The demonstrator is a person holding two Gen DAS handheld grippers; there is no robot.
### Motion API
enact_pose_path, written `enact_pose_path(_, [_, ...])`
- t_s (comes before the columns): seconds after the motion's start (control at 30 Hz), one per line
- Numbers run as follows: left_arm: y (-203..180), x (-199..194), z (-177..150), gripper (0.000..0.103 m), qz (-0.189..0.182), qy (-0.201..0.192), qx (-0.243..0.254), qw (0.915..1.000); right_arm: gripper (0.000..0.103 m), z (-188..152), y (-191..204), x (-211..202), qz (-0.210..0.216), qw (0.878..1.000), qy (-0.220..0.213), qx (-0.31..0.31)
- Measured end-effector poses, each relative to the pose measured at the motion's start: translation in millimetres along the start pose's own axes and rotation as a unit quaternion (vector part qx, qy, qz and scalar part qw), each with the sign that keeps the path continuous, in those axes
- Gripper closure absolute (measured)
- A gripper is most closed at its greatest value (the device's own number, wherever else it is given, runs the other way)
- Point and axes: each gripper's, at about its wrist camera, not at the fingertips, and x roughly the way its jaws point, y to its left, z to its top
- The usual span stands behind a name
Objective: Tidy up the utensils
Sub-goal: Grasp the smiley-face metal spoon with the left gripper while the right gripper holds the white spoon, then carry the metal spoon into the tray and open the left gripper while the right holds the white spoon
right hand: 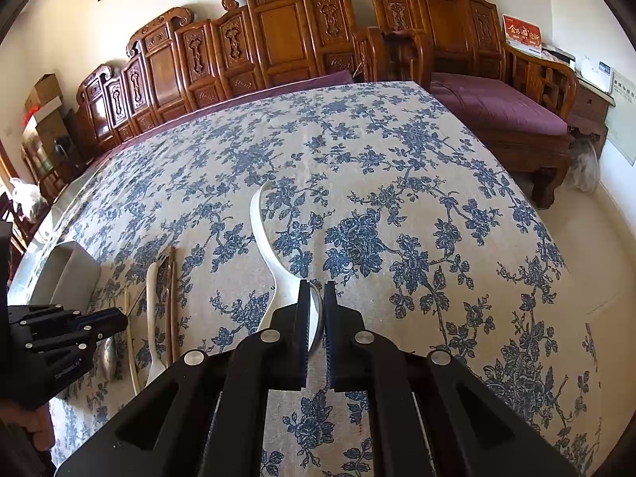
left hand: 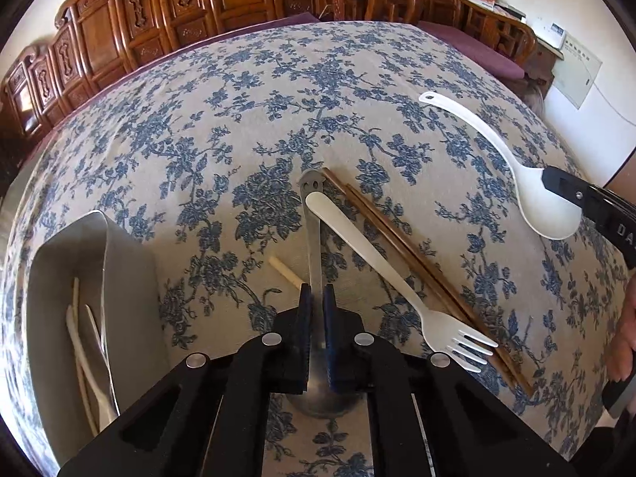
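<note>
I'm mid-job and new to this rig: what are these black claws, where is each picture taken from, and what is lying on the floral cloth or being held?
There is no robot here: a person holds a black two-finger gripper in each hand, with a wide-angle camera on each looking along its fingers.

In the left camera's picture, the left gripper is shut on the handle of a stainless steel spoon. Beside it on the blue-flowered tablecloth lie a white plastic fork, a pair of dark brown wooden chopsticks and one pale chopstick. A grey open box at the left already holds pale utensils.

In the right camera's picture, the right gripper is shut on the bowl of a white plastic rice paddle.
</note>
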Motion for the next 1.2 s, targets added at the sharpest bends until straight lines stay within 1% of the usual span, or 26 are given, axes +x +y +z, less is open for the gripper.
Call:
enact_pose_path(0.07, [0,2,4,0.098,-0.004,0.002,0.002,1.0,0.095,0,0,0,0.0,1.0,0.0,0.0])
enact_pose_path(0.33, [-10,11,17,0.098,0.021,0.003,0.031,0.9993,0.095,0,0,0,0.002,1.0,0.0,0.002])
enact_pose_path(0.43, [-14,17,23,0.098,0.03,0.011,0.041,0.9987,0.095,0,1,0,0.003,1.0,0.0,0.002])
enact_pose_path(0.5, [-15,20,28,0.097,0.033,0.007,0.045,0.9984,0.095,-1,1,0,0.004,1.0,0.001,0.003])
enact_pose_path(0.6, [-14,23,34,0.097,0.03,0.01,0.046,0.9984,0.095,0,0,0,0.004,1.0,0.001,0.004])
enact_pose_path(0.73, [-12,22,32,0.098,0.029,0.009,0.049,0.9983,0.095,0,0,0,0.006,1.0,0.001,0.003])
enact_pose_path(0.83, [-8,13,27,0.098,0.029,0.001,0.046,0.9985,0.095,0,2,0,0.009,1.0,0.001,0.003])
enact_pose_path(1.0, [0,-11,23,0.098,0.032,-0.029,0.047,0.9979,0.095,0,10,-2,0.017,1.0,0.001,0.0])
enact_pose_path(1.1, [9,-25,21,0.098,0.028,-0.045,0.039,0.9979,0.095,-1,20,-5,0.025,1.0,-0.001,-0.004])
enact_pose_path(1.2, [18,-32,18,0.098,0.034,-0.057,0.03,0.9973,0.095,-2,31,-6,0.027,1.0,-0.001,-0.014])
